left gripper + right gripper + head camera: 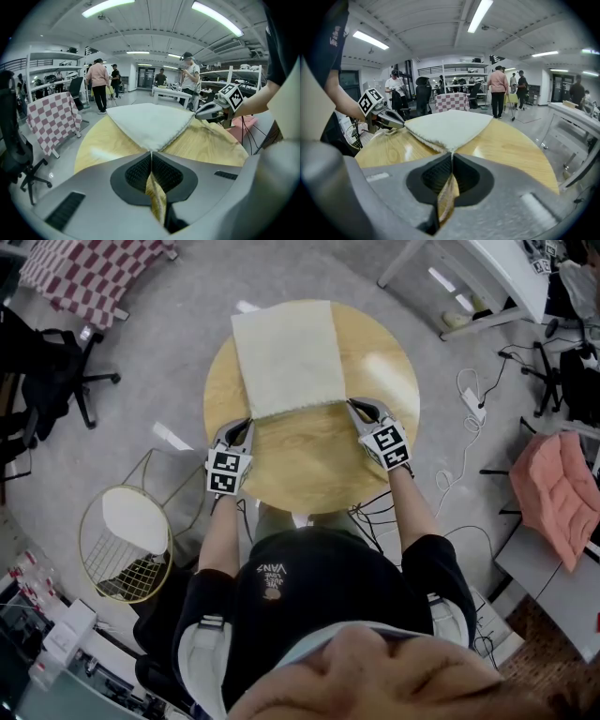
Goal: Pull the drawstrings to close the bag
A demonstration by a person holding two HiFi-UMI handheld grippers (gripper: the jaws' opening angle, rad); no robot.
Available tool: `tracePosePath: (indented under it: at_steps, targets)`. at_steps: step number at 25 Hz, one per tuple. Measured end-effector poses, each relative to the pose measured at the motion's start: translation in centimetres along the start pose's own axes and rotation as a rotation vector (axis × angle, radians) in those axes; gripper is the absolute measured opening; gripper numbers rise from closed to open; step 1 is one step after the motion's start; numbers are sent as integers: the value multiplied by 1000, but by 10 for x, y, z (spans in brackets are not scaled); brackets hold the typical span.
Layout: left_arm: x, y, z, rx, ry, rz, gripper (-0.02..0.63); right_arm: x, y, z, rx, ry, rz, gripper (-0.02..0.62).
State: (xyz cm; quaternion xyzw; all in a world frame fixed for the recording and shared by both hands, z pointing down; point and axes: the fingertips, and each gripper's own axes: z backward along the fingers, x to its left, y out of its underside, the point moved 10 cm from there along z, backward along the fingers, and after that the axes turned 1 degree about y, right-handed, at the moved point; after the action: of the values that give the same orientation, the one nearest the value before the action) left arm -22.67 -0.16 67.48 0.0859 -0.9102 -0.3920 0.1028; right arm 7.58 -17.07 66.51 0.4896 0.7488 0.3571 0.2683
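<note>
A cream cloth bag (286, 357) lies flat on the round wooden table (309, 465), with its near edge toward me. My left gripper (246, 423) sits at the bag's near left corner. In the left gripper view the jaws (151, 152) are shut, and a pale drawstring (157, 201) runs from the bag's corner (147, 123) back between the pads. My right gripper (354, 407) is at the near right corner. In the right gripper view it (452, 153) is shut on the other drawstring (446, 197), which leads off the bag (450, 125). Each gripper shows in the other's view: the right (206, 111), the left (396, 123).
A gold wire basket (127, 545) stands on the floor to my left, and a black office chair (56, 381) is further left. Cables (469, 427) trail on the floor at right, near a pink cushion (558, 488). Several people (99, 84) stand in the background.
</note>
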Motion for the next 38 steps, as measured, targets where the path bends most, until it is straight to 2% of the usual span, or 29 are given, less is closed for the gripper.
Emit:
tracePosePath:
  at_steps: [12,19,27,38]
  targets:
    - [-1,-30,24,-60,-17,-11,18,13,-14,26,-46,103,-125,5]
    - [-3,-54,45,-113,-24,-14,17,23,-33,57,-118,145,-190,3]
    - [-12,-79,66,-176,-8,-42,17,32,-51,92,-173,224,-239,3]
    - [-22,-108,85,-222,26,-53,17,44,-59,132,-220,333,-322,3]
